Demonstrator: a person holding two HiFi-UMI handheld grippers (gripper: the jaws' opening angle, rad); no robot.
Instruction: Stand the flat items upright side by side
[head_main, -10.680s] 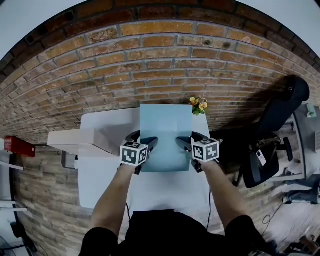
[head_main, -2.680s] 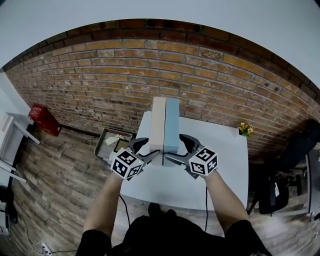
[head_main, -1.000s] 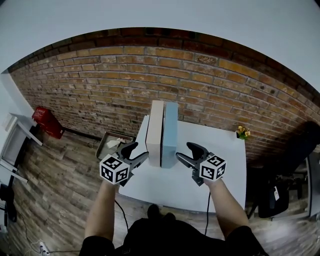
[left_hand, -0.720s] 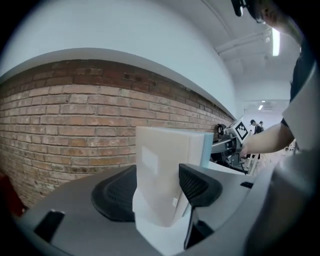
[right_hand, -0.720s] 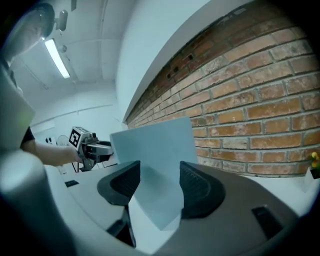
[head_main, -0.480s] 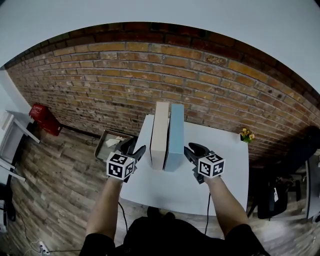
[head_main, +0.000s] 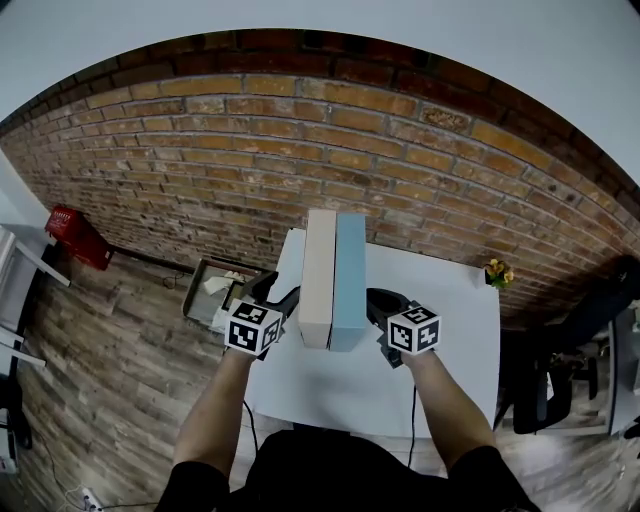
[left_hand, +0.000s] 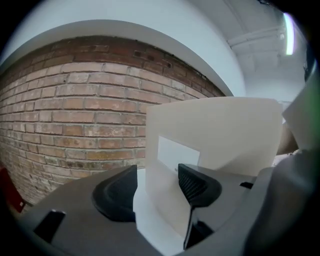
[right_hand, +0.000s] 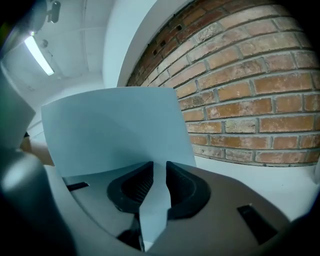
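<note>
Head view shows a cream box (head_main: 318, 270) and a blue box (head_main: 350, 275) standing upright, side by side and touching, on a white table (head_main: 450, 310) before a brick wall (head_main: 200, 160). The left gripper (left_hand: 157, 187) has its jaws apart around the cream box's near edge, not clamping it. The right gripper (right_hand: 159, 187) has just been closing its jaws, which pinch the blue box's near edge.

the cream box (head_main: 318, 275) and blue box (head_main: 349, 278) stand touching mid-table, with no gap between them. the table (head_main: 458, 305) lies bare to their right and in front. a flower pot (head_main: 495, 271) occupies the far right corner, and the brick wall (head_main: 200, 150) closes off the far side.
</note>
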